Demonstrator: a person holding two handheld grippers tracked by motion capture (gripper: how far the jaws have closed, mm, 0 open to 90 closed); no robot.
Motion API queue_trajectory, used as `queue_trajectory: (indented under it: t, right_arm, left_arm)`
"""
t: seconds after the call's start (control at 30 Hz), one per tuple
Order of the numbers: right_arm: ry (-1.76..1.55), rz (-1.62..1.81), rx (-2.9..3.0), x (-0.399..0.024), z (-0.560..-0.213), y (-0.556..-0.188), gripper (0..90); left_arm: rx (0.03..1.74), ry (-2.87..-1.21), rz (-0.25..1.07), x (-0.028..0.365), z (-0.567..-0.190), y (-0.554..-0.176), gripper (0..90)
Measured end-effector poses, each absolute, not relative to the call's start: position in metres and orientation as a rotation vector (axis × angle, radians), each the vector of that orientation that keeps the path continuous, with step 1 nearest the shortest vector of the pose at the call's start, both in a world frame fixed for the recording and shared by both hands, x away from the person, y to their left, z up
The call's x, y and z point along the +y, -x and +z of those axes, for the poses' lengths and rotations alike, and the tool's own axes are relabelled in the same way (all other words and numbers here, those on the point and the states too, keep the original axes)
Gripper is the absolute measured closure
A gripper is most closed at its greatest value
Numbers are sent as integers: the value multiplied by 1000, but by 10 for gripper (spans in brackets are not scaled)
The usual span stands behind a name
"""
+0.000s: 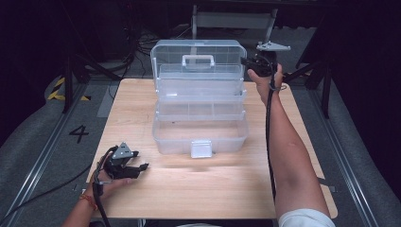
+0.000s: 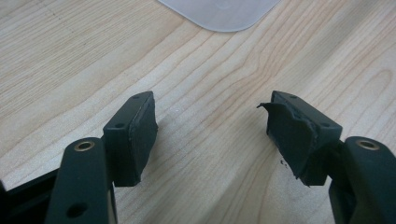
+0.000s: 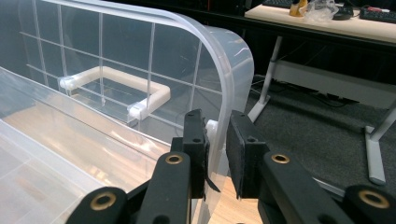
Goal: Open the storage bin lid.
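Observation:
A clear plastic toolbox [image 1: 163, 137] stands open at the middle of the wooden table [image 1: 189, 189], its fold-out trays [image 1: 201, 109] stepped up toward the raised lid [image 1: 165, 53]. The lid carries a white handle [image 1: 198, 60]. My right gripper [image 1: 248, 64] is shut on the lid's right edge. In the right gripper view the jaws [image 3: 215, 126] pinch the lid's curved rim [image 3: 233, 70], with the handle [image 3: 116, 86] showing through the plastic. My left gripper [image 1: 142, 168] rests open at the table's front left, nothing between its jaws [image 2: 212, 109]. The box's front latch [image 2: 219, 11] lies just ahead.
A black cable [image 1: 268, 142] runs along the right forearm. Behind the table stand a desk [image 3: 327, 23] with metal legs [image 3: 378, 154] and tangled cables [image 1: 137, 45] on the floor. A "4" [image 1: 79, 134] is marked on the floor at left.

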State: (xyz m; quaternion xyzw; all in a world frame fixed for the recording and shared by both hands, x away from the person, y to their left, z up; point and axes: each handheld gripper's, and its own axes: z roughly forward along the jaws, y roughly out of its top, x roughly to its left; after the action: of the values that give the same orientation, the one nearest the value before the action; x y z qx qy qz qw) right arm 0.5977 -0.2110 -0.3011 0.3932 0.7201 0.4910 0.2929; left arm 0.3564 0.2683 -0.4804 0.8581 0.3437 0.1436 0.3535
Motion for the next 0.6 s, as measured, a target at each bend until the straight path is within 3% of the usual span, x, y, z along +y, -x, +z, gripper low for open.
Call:
queue_trajectory:
  t: [0.6]
  right_arm:
    - [-1082,1288,1954,-209,-300,-614,787]
  left_arm:
    - [908,-2214,371,270,-481,-355,293]
